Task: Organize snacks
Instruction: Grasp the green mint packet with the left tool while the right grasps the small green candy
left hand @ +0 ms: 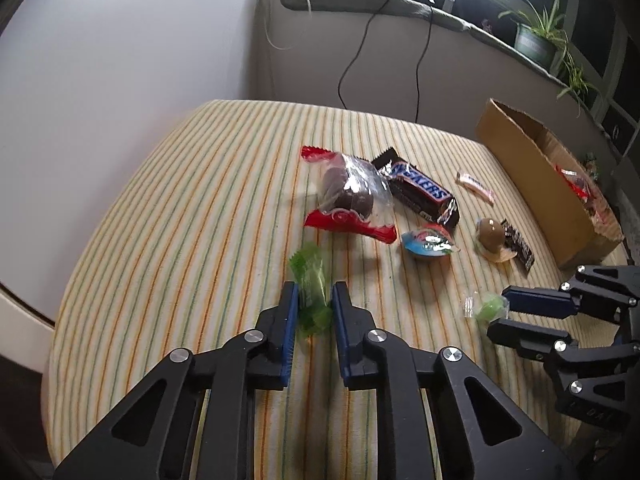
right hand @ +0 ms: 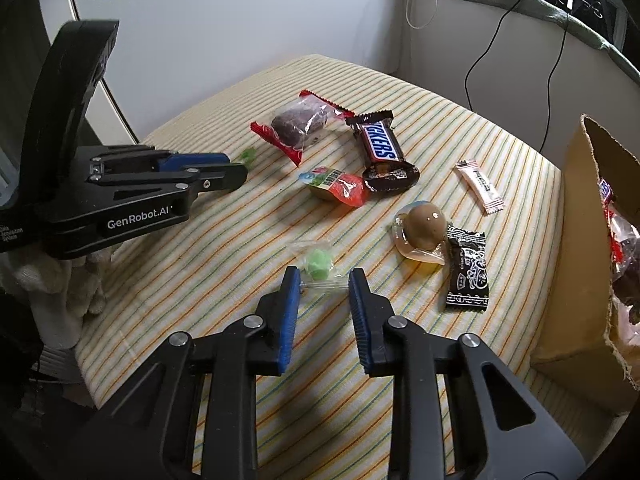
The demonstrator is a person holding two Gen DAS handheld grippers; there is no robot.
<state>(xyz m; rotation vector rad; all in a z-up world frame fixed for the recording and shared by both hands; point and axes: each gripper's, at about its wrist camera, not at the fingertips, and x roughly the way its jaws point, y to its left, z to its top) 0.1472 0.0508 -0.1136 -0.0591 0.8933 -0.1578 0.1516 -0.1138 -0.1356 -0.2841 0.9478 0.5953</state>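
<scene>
My left gripper (left hand: 314, 294) is shut on a green wrapped candy (left hand: 310, 280), held just above the striped cloth; it also shows in the right wrist view (right hand: 236, 168). My right gripper (right hand: 324, 280) is open, its jaws either side of a round green candy in clear wrap (right hand: 318, 264) lying on the cloth; that gripper (left hand: 498, 312) and candy (left hand: 490, 306) show in the left wrist view. A Snickers bar (right hand: 380, 144), a chocolate cake in a red-ended wrapper (right hand: 298, 124), a jelly cup (right hand: 336, 186), a brown ball candy (right hand: 424, 226), a black packet (right hand: 468, 272) and a white stick packet (right hand: 480, 186) lie beyond.
An open cardboard box (right hand: 580, 216) with some snacks inside stands at the right edge of the table (right hand: 192, 272). A wall, a ledge with cables and potted plants (left hand: 536, 36) are behind. A white fluffy object (right hand: 72, 288) lies at the left table edge.
</scene>
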